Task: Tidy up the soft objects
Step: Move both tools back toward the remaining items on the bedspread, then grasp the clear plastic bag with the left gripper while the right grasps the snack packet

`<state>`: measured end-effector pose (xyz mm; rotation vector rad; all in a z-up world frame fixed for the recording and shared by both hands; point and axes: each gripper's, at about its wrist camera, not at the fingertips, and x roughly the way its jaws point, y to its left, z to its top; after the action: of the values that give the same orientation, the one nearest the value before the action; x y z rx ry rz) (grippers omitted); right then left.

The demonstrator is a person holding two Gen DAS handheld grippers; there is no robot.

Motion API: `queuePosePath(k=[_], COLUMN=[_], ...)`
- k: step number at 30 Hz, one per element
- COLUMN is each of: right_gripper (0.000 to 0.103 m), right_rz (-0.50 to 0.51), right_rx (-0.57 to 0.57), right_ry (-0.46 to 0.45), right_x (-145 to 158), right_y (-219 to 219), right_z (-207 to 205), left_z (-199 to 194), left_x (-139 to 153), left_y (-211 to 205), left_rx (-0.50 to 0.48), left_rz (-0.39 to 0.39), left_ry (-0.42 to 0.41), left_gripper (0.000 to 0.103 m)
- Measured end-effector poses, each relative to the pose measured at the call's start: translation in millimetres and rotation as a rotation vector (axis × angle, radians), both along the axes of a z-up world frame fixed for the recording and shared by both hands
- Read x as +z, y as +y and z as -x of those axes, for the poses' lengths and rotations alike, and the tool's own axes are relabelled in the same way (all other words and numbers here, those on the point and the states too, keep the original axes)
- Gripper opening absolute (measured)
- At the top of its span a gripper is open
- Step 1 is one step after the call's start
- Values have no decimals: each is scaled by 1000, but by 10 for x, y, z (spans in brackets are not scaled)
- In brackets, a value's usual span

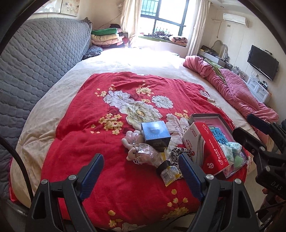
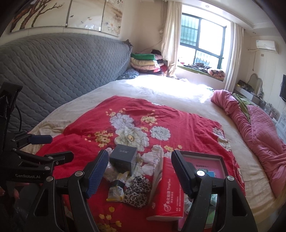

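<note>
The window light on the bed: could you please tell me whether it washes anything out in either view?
In the left wrist view the pale bedsheet below the window is blown out to white; in the right wrist view the same sheet glares too, less widely. The red blanket and the tissue pack stay clear in both.

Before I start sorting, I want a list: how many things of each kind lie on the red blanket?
Plush toys: 1
Leopard scrunchies: 1
Small dark boxes: 1
Tissue packs: 1
Open trays: 1
Yellow packets: 1
Total: 6
</note>
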<state>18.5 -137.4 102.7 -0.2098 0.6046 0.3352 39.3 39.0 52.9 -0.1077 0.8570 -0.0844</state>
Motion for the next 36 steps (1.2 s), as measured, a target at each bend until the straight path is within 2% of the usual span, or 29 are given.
queuePosePath(k=[6, 12, 19, 28, 32, 36], right_gripper=[74, 74, 74, 74, 74, 74], right_rz=[13, 40, 75, 97, 108, 134], right_rx=[31, 76, 115, 129, 142, 147], right_ry=[37, 97, 180, 255, 255, 267], right_x=[-189, -514, -1003, -1461, -1600, -1796], right_y=[114, 265, 400, 364, 415, 490], right_z=[-57, -106, -194, -287, -345, -409], left_z=[-36, -120, -273, -683, -836, -948], left_x=[-163, -413, -769, -1107, -1241, -1335], left_y=[190, 268, 151, -20, -35, -30], left_rx=[33, 28, -13, -44, -37, -40], left_rz=[24, 73, 123, 193, 236, 281], left_ry=[24, 67, 139, 217, 245, 268], left_gripper=[85, 89, 89, 89, 89, 83])
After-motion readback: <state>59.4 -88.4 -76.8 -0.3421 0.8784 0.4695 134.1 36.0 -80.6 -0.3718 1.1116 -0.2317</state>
